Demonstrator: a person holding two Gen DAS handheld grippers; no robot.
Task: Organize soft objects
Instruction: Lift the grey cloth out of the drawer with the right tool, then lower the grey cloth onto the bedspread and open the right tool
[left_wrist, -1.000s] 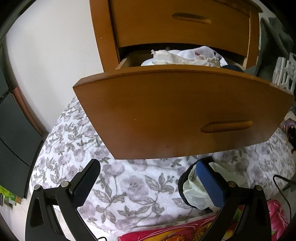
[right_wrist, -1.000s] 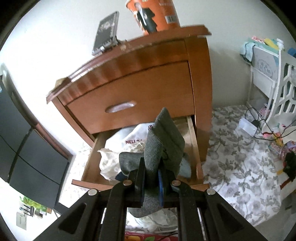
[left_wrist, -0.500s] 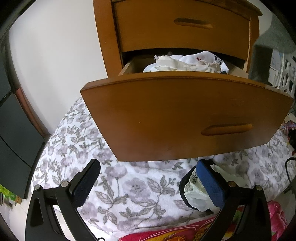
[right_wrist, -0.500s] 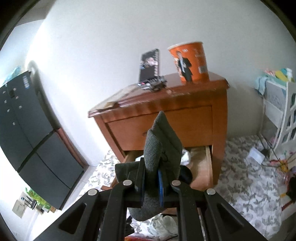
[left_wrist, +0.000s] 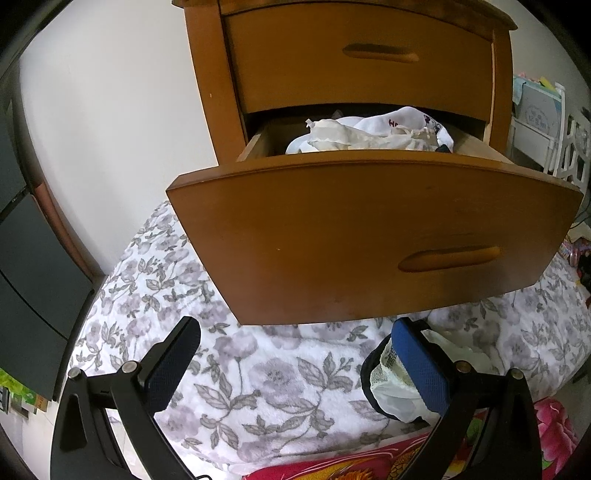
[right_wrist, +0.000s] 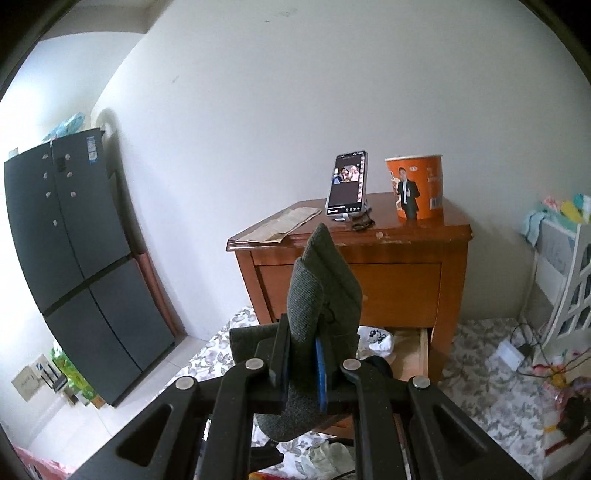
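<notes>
Grey knit fabric, a folded sock, stands upright out of the right gripper, whose jaws are clamped narrowly on it; its lower end hangs below the fingers. Beyond the sock is a wooden nightstand, with its bottom drawer pulled out. On top of the nightstand a phone is propped upright, an orange paper cup stands just right of it, and a folded paper lies to the phone's left. A dark refrigerator stands well left of the nightstand against the wall.

From the left wrist view, white and cream garments are heaped inside the open drawer, showing above its front panel. The left gripper hangs below the drawer front with its jaws spread wide and nothing between them. Under it lies a floral blanket, and a pale lacy cloth bundle rests on the blanket just behind the gripper's right-hand finger.
</notes>
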